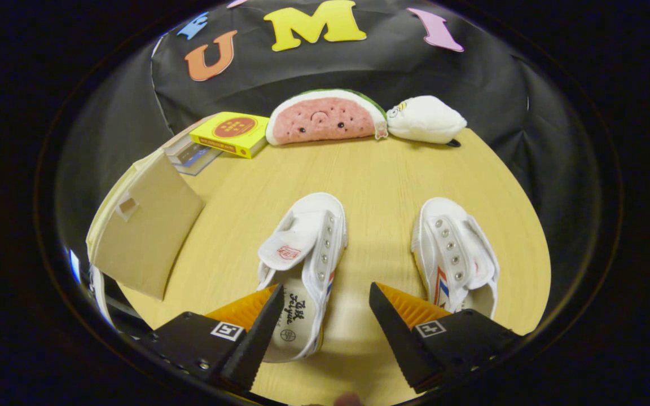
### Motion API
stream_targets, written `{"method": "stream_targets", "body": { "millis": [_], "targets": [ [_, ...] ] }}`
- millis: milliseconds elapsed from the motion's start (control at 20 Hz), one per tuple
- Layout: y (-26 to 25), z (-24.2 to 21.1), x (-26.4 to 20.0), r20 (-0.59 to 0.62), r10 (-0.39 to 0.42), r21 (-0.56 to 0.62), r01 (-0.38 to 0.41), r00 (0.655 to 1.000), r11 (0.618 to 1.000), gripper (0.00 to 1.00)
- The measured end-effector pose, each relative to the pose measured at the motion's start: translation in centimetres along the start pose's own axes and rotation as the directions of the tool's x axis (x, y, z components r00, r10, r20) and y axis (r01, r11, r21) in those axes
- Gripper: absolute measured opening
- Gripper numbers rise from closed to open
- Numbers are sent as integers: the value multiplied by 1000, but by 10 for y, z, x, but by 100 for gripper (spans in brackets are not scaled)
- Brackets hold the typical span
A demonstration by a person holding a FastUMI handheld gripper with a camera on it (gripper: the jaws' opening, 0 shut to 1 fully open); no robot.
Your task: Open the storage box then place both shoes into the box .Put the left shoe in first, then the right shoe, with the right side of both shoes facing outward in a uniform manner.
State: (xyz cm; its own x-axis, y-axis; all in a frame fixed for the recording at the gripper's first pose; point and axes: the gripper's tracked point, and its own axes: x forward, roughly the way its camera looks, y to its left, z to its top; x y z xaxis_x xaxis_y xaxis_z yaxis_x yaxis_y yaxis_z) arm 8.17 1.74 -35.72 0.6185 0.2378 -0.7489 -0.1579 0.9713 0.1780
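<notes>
- Hovering low over the table, gripper spread wide, nothing held. Fingers bracket the heel end of the left shoe; the 9 o'clock finger overlaps the heel opening, but I can't tell if it's touching or above it.
- Left shoe: just ahead, between the fingers, skewed toward the 9 o'clock one. Toe points to 12 o'clock. White canvas, strap folded across the top with a small red patch, row of metal eyelets, dark print on the insole.
- Right shoe: at 2 o'clock, well apart from the left one, outside the 3 o'clock finger. Same white canvas, eyelet row, red and blue stripes on the side wall.
- Handling guess: light, soft upper that will cave under a pinch, stiffer at sole and heel. Best bite looks like the heel collar or across the sidewalls near the heel. Avoid the loose strap, it'll flop. Rubber sole should grip fine.
- Storage box: 10 o'clock, beige fabric panel with a small tab, at the table edge. Can't confirm whether it's open from this angle, so step one may be outstanding.
- Farther out, 11 o'clock: yellow box on a stack of books.
- Back edge, 12 o'clock: watermelon plush; white plush touching it at 1 o'clock.
</notes>
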Motion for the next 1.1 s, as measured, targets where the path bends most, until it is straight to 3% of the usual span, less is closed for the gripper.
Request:
{"method": "stream_targets", "body": {
  "millis": [350, 650, 750, 800, 850, 1100],
  "targets": [
    [5, -2, 18, -41, -35, 65, 38, 999, 997, 27],
    [8, -2, 18, -94, -39, 153, 53, 995, 987, 27],
    [9, -8, 24, -112, -36, 191, 57, 993, 980, 13],
    [7, -7, 25, -106, -46, 204, 67, 993, 977, 13],
    [8, -5, 21, -117, -45, 217, 69, 992, 974, 1],
    [14, 0, 17, -123, -20, 308, 57, 992, 950, 0]
  ]
}}
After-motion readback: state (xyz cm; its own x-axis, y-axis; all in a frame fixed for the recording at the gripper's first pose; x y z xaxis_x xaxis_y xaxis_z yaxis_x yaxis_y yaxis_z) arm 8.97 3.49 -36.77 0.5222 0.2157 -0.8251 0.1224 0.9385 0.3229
